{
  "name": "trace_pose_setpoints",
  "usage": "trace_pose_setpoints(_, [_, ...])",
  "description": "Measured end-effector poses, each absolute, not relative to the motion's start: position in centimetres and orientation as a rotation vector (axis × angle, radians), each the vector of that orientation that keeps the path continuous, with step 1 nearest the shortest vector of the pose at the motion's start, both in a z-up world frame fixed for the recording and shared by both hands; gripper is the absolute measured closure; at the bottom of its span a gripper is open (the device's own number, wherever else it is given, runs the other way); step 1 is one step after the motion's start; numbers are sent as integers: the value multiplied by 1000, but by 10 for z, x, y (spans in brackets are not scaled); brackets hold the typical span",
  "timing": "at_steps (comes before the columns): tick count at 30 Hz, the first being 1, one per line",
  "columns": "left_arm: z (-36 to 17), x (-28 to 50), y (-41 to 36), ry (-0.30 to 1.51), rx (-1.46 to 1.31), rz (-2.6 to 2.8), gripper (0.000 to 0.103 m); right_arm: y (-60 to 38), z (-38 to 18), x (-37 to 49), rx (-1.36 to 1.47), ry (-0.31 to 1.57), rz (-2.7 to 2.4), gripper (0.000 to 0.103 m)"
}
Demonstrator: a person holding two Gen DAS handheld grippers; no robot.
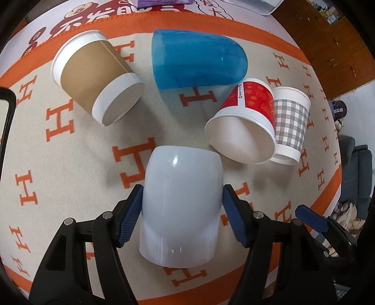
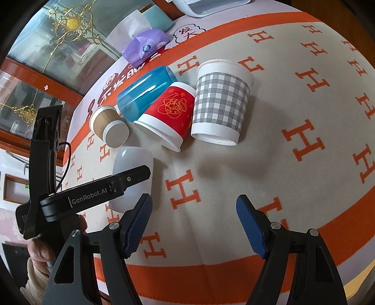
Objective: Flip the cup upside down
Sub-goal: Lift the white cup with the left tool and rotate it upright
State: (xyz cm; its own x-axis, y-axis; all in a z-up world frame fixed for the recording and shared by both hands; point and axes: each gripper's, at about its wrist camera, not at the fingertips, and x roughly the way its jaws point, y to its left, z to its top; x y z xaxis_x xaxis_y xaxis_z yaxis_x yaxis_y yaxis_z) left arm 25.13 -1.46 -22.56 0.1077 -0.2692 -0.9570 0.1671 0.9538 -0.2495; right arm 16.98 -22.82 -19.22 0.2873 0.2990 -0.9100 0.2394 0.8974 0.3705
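Pale blue-white plastic is what's pinched in the left gripper (image 1: 182,212): one smooth cup (image 1: 181,206), clamped between the two blue pads (image 1: 131,215) at its sides, so the jaws are closed down to the cup's width. The cup is tipped with its rounded base toward the other cups and its wider end toward the camera, just over the blanket (image 1: 70,169); whether it's touching can't be told. Five cups are counted altogether. Besides the held one, four are seen further out: one brown-sleeved paper cup (image 1: 97,78) lying on its side, one blue translucent cup (image 1: 196,58) also on its side, one red paper cup (image 1: 246,122) tipped over with its mouth toward the camera, and one grey checked paper cup (image 1: 290,124) touching the red one. The right gripper (image 2: 194,225) is held wide open with nothing between its pads, well short of the cups. One purple tissue pack (image 2: 145,45) is spotted past the blanket's orange border, and one teal box (image 2: 157,17) behind it.
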Motion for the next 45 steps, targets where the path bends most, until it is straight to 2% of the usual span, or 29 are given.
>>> trace_pose_setpoints(15, [-179,173,21,1406,-245,-174,39,-231,-168,140,440,1280,101,27])
trace_pose_setpoints(26, [-221,100,24,1437,-415,-71,38,-232,-180,102,359,1339,177,27])
trace_pose_setpoints(35, [-225,97,19,1391,-425,-34,37,-249,-189,89,340,1368,184,27])
trace_pose_setpoints(37, [-225,99,19,1399,-420,-42,36,-252,-190,88,341,1370,187,27])
trace_pose_setpoints(41, [-220,102,16,1406,-386,-34,22,-251,-192,88,343,1378,204,27])
trace_pose_setpoints(45, [-207,100,19,1396,-360,-42,19,-250,-190,88,352,1381,226,27])
